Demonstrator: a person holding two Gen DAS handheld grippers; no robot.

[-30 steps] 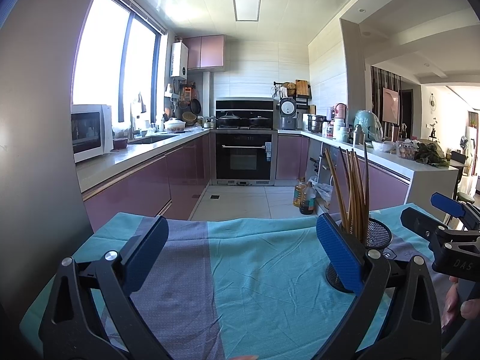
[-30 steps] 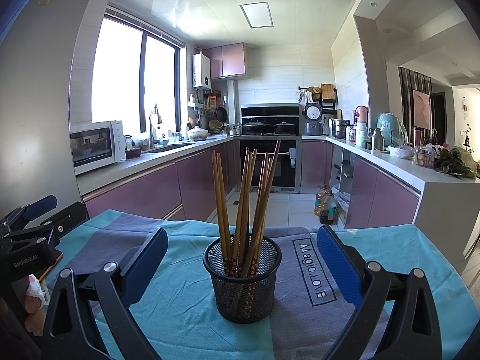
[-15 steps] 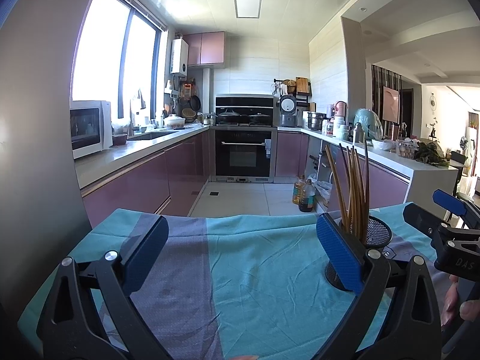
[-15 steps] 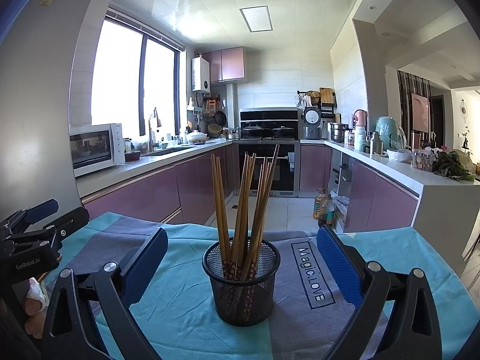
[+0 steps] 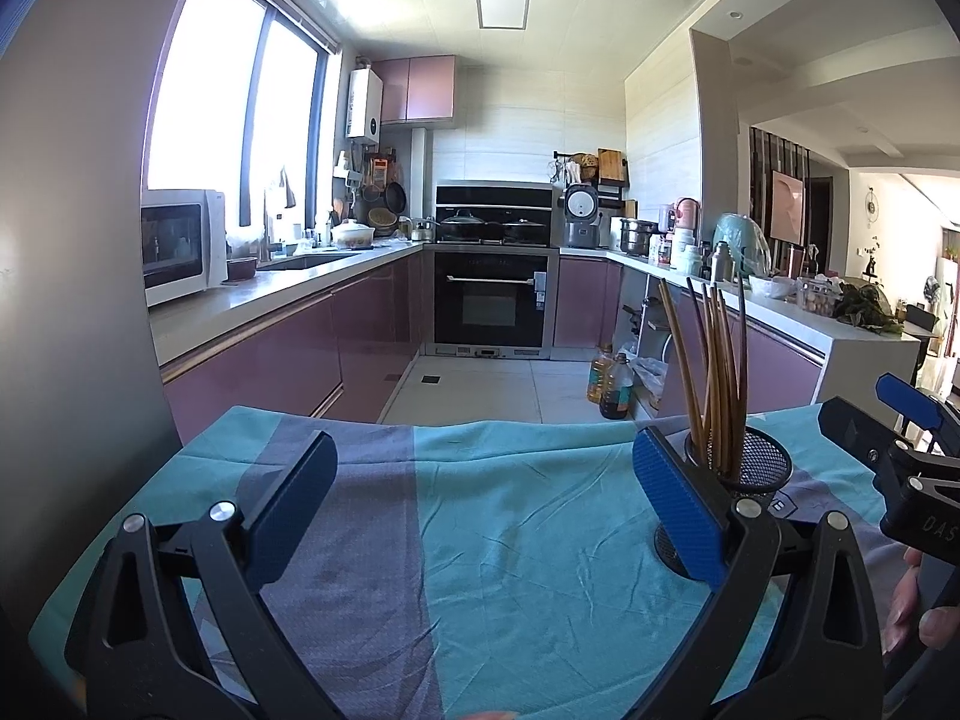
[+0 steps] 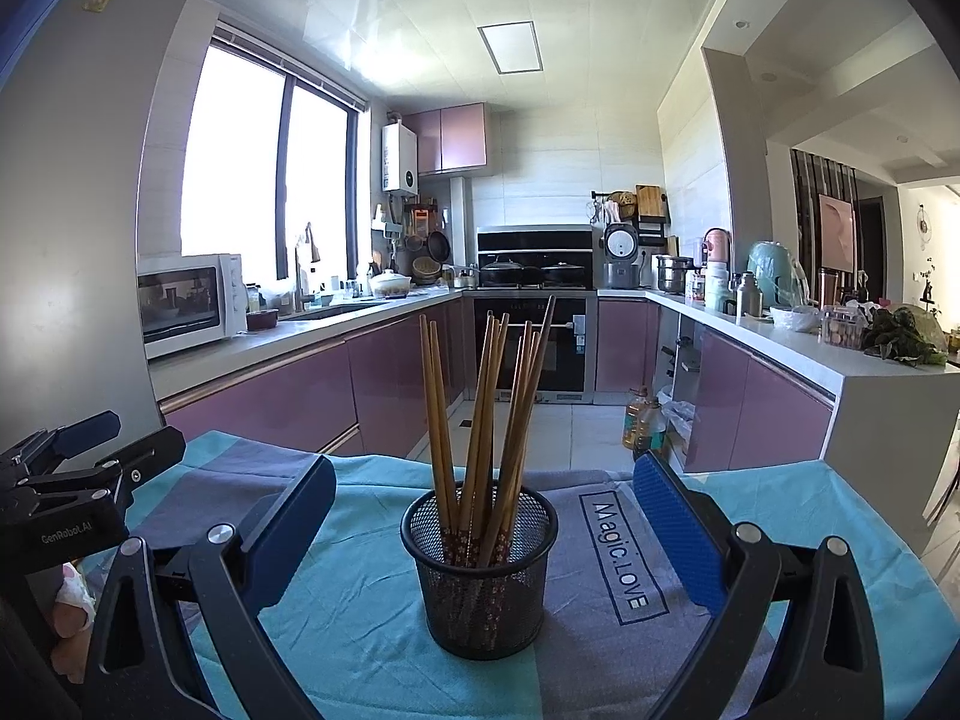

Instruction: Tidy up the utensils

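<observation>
A black mesh cup (image 6: 480, 570) stands upright on the teal and grey tablecloth (image 6: 360, 630) with several wooden chopsticks (image 6: 486, 414) leaning in it. My right gripper (image 6: 483, 531) is open, its blue pads level with the cup on either side, nothing held. In the left wrist view the same cup (image 5: 753, 471) and chopsticks (image 5: 714, 378) sit at the right, partly behind a pad. My left gripper (image 5: 486, 510) is open over bare cloth, left of the cup. Each gripper shows at the edge of the other's view, right gripper (image 5: 912, 456), left gripper (image 6: 66, 480).
The table's far edge (image 5: 480, 426) drops to a tiled kitchen floor. Oil bottles (image 5: 612, 384) stand on the floor by the right counter. A person's fingers (image 5: 924, 612) hold the right gripper's handle. Purple cabinets and an oven (image 5: 492, 300) lie beyond.
Both cameras have tilted or sunk slightly, so the kitchen sits a little higher in the frames. The cup, chopsticks and open jaws stand as before.
</observation>
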